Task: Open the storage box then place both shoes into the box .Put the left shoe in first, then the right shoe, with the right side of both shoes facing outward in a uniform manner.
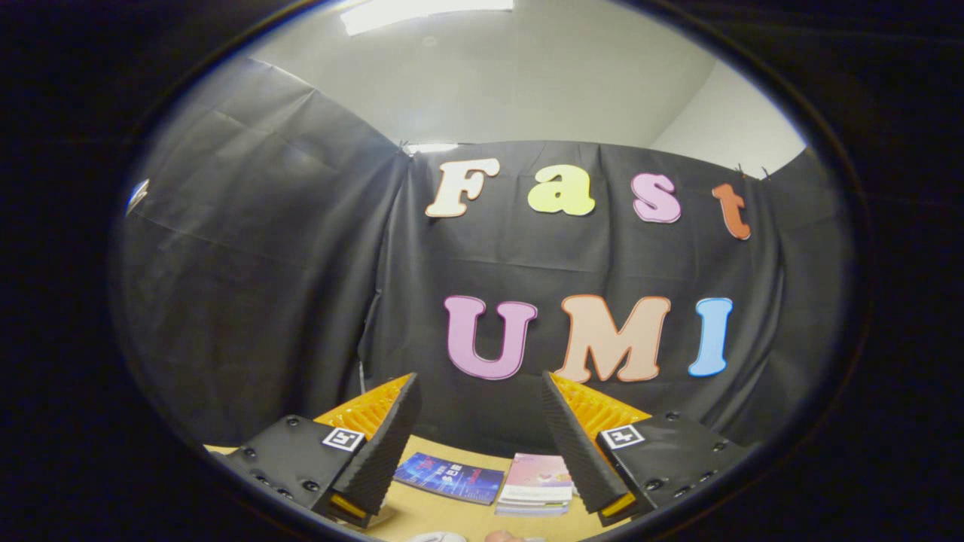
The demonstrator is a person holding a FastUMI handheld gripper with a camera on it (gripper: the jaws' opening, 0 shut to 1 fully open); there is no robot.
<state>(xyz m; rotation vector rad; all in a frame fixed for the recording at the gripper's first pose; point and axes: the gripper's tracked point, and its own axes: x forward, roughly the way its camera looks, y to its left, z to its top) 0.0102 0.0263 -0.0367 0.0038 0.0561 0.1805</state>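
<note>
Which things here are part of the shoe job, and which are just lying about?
Job:
- gripper, fingers open with nothing between them, raised toward the booth wall
- no shoe or box can be made out; a pale scrap at the table's near edge is too cut off to name

Lying about:
- blue booklet on the table
- pink book stack beside it

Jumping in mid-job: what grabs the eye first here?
The gripper dominates: its fingers stand wide apart with nothing between them, raised toward the black cloth wall. Between and just beyond them, a blue booklet and a pink stack of books lie on the tan table.
</note>
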